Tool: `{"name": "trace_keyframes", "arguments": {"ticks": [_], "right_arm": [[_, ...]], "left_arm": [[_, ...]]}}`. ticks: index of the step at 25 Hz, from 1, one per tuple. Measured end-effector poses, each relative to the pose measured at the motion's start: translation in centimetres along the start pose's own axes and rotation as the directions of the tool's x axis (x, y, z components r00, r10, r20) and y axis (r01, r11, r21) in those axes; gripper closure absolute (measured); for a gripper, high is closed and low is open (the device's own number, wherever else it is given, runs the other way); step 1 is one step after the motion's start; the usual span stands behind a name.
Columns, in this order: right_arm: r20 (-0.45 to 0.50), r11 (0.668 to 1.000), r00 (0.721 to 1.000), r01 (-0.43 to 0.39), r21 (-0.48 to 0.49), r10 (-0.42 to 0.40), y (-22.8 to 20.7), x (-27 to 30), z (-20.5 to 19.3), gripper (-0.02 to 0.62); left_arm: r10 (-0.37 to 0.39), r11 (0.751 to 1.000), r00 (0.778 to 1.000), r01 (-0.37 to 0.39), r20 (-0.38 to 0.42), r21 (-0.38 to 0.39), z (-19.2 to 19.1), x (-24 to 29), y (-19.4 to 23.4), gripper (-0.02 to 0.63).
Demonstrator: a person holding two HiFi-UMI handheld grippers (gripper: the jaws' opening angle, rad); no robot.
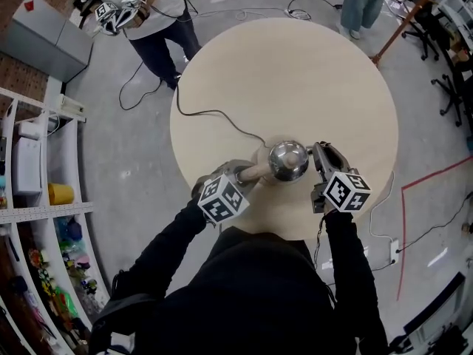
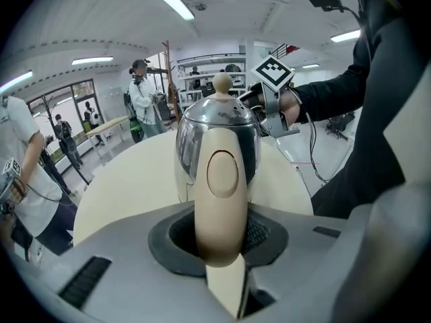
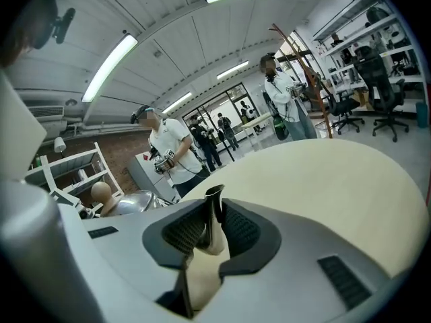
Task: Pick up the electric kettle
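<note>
A shiny steel electric kettle (image 1: pixel 288 161) with a beige handle (image 1: pixel 255 172) is at the near edge of the round table (image 1: pixel 295 72). My left gripper (image 1: pixel 247 174) is shut on that handle (image 2: pixel 221 187), which fills the gap between its jaws in the left gripper view, with the kettle body (image 2: pixel 219 136) and its lid knob (image 2: pixel 222 83) behind. My right gripper (image 1: pixel 314 157) is at the kettle's right side, shut on the narrow spout (image 3: pixel 212 224). The lid knob (image 3: pixel 101 194) shows at the left of the right gripper view. Whether the base touches the table I cannot tell.
A black cord (image 1: pixel 214 113) trails from the kettle across the table and off its far left edge. A person holding grippers (image 1: pixel 148 13) stands beyond the table. White shelves (image 1: pixel 37 161) line the left side, and chairs (image 1: pixel 451 80) stand at the right.
</note>
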State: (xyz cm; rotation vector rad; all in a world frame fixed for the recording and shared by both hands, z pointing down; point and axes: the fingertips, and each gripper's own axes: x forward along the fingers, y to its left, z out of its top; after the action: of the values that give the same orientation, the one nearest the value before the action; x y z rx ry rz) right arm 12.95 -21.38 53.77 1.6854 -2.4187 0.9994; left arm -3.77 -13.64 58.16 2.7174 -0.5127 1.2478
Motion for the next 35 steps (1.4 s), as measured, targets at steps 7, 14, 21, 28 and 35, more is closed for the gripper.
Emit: {"name": "trace_keyframes", "arguments": {"ticks": [7,14,21,28,35], "right_arm": [[0.082,0.999,0.996,-0.03,-0.044,0.034,2.8,-1.6,3.2,0.512],[0.179,0.997,0.981,-0.068,-0.037,0.073,4.4,-3.7,7.3,0.514],[0.235,0.993,0.965,-0.103,-0.058,0.114,6.2,-5.4,10.8,0.514],[0.309,0.987,0.937,-0.15,-0.065,0.163,8.4,-7.6,14.3,0.514],[0.378,0.977,0.901,-0.191,-0.098,0.214,10.4,-10.4,17.0,0.514]], "left_arm": [[-0.004,1.0,0.991,0.002,0.137,0.013,2.8,-4.3,0.8,0.511],[-0.03,0.999,0.944,0.042,0.328,-0.03,7.9,-8.7,1.5,0.511],[-0.011,0.999,0.917,-0.005,0.399,0.039,10.7,-11.3,2.1,0.511],[-0.005,0.997,0.863,-0.035,0.505,0.07,13.7,-14.9,2.2,0.511],[-0.015,0.993,0.802,-0.059,0.598,0.104,16.4,-18.0,1.3,0.511]]}}
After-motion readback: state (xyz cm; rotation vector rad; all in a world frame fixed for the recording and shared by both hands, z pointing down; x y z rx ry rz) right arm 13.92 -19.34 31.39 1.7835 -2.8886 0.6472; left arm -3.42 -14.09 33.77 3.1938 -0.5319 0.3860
